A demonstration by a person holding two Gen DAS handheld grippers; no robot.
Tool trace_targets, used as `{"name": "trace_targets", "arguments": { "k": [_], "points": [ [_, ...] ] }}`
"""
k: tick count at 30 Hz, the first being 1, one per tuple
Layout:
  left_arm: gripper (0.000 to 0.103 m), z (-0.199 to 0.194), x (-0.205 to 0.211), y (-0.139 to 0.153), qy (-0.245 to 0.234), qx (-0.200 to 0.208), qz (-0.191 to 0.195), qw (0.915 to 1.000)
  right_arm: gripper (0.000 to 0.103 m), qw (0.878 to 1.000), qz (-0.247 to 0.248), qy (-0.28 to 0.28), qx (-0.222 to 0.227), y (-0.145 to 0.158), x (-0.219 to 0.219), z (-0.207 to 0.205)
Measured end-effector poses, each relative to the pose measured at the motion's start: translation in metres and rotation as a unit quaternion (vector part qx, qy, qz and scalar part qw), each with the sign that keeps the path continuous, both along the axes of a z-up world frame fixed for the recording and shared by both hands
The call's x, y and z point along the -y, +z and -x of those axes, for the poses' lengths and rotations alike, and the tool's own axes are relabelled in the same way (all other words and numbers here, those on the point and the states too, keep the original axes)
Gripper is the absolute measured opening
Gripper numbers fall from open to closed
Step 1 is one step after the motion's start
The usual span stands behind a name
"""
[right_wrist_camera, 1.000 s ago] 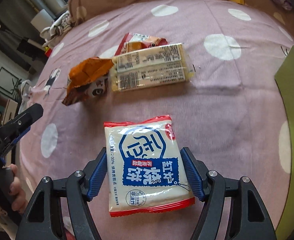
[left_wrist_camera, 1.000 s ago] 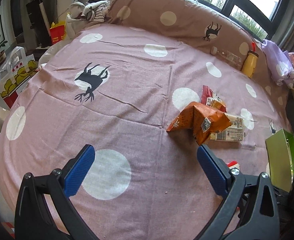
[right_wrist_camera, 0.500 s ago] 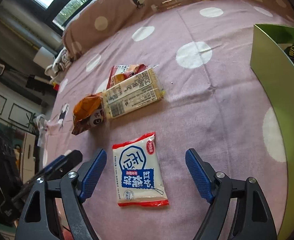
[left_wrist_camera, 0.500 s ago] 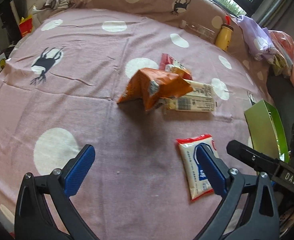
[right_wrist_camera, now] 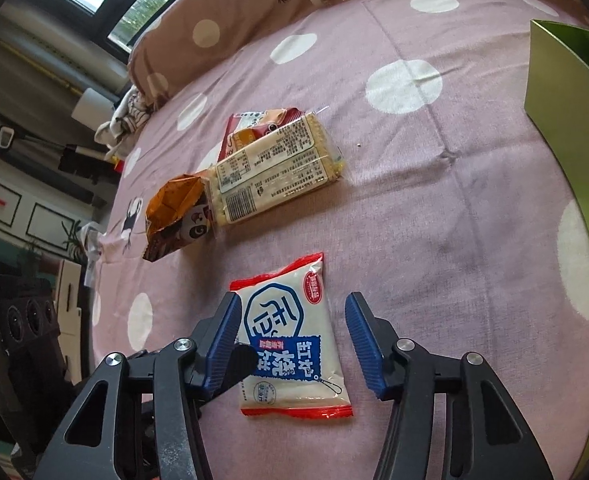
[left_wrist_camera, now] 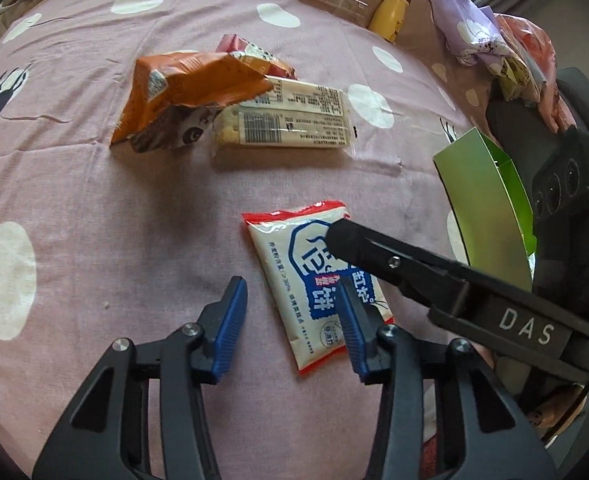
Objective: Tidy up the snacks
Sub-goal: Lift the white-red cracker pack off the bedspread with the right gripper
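Right wrist view shows the right tongs [right_wrist_camera: 292, 322] closing astride the white-and-blue biscuit packet [right_wrist_camera: 290, 344] flat on the bed [right_wrist_camera: 434, 208], pads not yet pressing it. Left tongs [left_wrist_camera: 292, 306] are closing too, one pad over the packet's edge, nothing gripped.

White biscuit packet [right_wrist_camera: 290, 340] is laid flat on the polka-dot bedspread [right_wrist_camera: 454, 220], between the closing blue jaws of the right gripper [right_wrist_camera: 292, 340], not yet pinched. Orange snack bag [right_wrist_camera: 174, 216] and cracker pack [right_wrist_camera: 278, 168] are seen beyond; green box [right_wrist_camera: 566, 128] at right edge.
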State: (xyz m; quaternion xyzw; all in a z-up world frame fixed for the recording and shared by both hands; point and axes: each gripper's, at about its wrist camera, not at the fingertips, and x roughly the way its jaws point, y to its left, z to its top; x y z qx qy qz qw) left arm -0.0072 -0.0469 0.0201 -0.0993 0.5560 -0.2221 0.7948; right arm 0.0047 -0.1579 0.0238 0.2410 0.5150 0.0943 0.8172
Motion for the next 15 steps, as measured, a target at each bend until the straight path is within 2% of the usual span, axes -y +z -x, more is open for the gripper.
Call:
{"name": "trace_targets", "arguments": {
  "k": [4, 8, 15],
  "points": [
    [0.045, 0.005, 0.01, 0.001, -0.013, 0.016, -0.009, 0.9997, 0.057, 1.0, -0.005, 0.011, -0.005, -0.003, -0.008, 0.0],
    [0.045, 0.007, 0.015, 0.003, -0.016, 0.034, -0.029, 0.9989, 0.057, 1.0, 0.021, 0.014, 0.0, 0.001, -0.014, 0.002],
    [0.045, 0.01, 0.016, 0.011, -0.016, 0.07, -0.027, 0.9971, 0.057, 0.999, 0.03, 0.007, 0.03, 0.015, -0.015, 0.008]
  ]
}}
